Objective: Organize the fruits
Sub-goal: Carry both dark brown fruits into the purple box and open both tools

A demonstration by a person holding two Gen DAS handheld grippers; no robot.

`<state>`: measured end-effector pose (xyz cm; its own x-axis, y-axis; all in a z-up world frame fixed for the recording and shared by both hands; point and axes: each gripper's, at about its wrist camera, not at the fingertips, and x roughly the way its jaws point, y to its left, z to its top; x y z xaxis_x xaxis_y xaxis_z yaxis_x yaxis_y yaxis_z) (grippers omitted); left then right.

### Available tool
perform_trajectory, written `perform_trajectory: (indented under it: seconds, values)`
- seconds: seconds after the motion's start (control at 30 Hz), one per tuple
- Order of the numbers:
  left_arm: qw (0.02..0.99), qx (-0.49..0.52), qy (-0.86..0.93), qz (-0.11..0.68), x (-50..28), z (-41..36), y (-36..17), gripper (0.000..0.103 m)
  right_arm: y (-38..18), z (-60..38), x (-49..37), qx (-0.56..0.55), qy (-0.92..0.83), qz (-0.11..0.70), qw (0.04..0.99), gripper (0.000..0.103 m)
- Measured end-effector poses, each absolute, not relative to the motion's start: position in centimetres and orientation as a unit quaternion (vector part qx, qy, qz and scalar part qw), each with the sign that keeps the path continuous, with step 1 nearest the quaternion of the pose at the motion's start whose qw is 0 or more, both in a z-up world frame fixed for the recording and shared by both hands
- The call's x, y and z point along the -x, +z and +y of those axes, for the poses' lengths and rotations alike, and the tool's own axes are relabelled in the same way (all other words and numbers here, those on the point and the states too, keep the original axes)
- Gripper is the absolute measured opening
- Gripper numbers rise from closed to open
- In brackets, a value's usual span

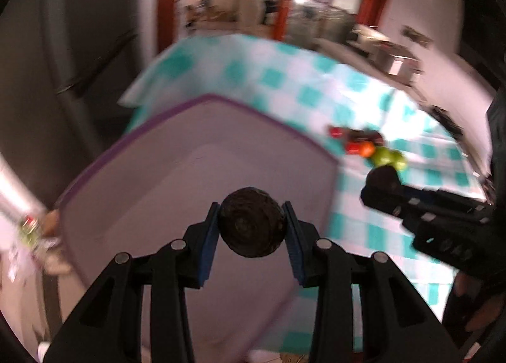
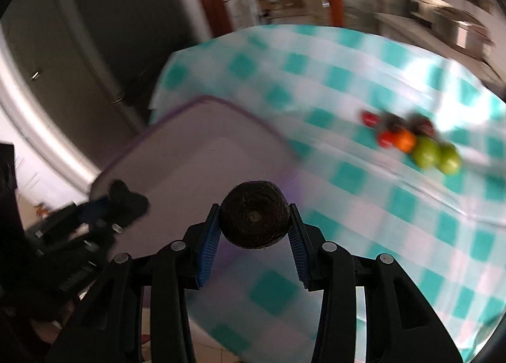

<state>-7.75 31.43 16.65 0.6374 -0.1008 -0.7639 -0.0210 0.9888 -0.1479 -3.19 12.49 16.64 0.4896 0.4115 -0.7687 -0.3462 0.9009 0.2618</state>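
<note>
On the checked worktop (image 2: pixel 363 173) the purple tray (image 1: pixel 196 179) lies right under the left hand-held gripper (image 1: pixel 252 227), clenched on a dark fruit (image 1: pixel 251 225), while the right hand-held gripper (image 2: pixel 254 224), grasping another dark fruit (image 2: pixel 254 219), hangs beside the tray's edge, farther off.

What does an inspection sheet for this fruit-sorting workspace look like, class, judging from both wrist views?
Surface: teal-checked tablecloth covering the table.
Job's things: purple-rimmed tray, looks bare; fruit pile of red, orange, green and dark pieces on the cloth, apart from the tray.
Clutter: nothing seen on the cloth.
Grippers: left hand-held gripper shut on a dark round fruit; right hand-held gripper shut on another dark fruit.
Cables: nothing seen.
Surroundings: blurred kitchen, dark door.
</note>
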Motion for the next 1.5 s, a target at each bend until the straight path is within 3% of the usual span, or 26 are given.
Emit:
perform_trajectory:
  seconds: [0.3, 0.73, 1.07, 1.13, 1.2, 1.3, 1.37, 1.5]
  values:
    - [0.847, 0.128, 0.067, 0.512, 5.8, 38.3, 12.1, 0.039, 14.1, 23.4, -2.1, 0.031, 0.266, 0.522, 0.810, 0.041]
    - [0.749, 0.143, 0.141, 0.631, -1.7, 40.3, 5.4, 0.039, 6.0, 27.4, -11.0, 0.043, 0.250, 0.622, 0.740, 0.041]
    - [0.727, 0.153, 0.181, 0.644, -2.3, 41.2, 3.4, 0.040, 3.6, 28.5, -11.9, 0.067, 0.258, 0.639, 0.722, 0.042]
    - [0.725, 0.150, 0.193, 0.643, -2.3, 41.4, 3.3, 0.044, 3.5, 28.9, -12.1, 0.070, 0.257, 0.640, 0.720, 0.042]
    - [0.725, 0.149, 0.201, 0.641, -2.9, 41.5, 3.2, 0.059, 3.0, 29.6, -12.4, 0.071, 0.249, 0.648, 0.717, 0.043]
    - [0.727, 0.149, 0.206, 0.638, -2.7, 41.7, 3.4, 0.071, 2.6, 29.7, -12.5, 0.076, 0.244, 0.654, 0.712, 0.046]
    - [0.733, 0.153, 0.199, 0.632, -2.4, 41.6, 3.9, 0.078, 2.9, 29.8, -12.5, 0.082, 0.238, 0.655, 0.712, 0.062]
    - [0.764, 0.169, 0.172, 0.598, -0.9, 41.3, 6.1, 0.082, 6.4, 29.1, -11.1, 0.049, 0.243, 0.634, 0.732, 0.062]
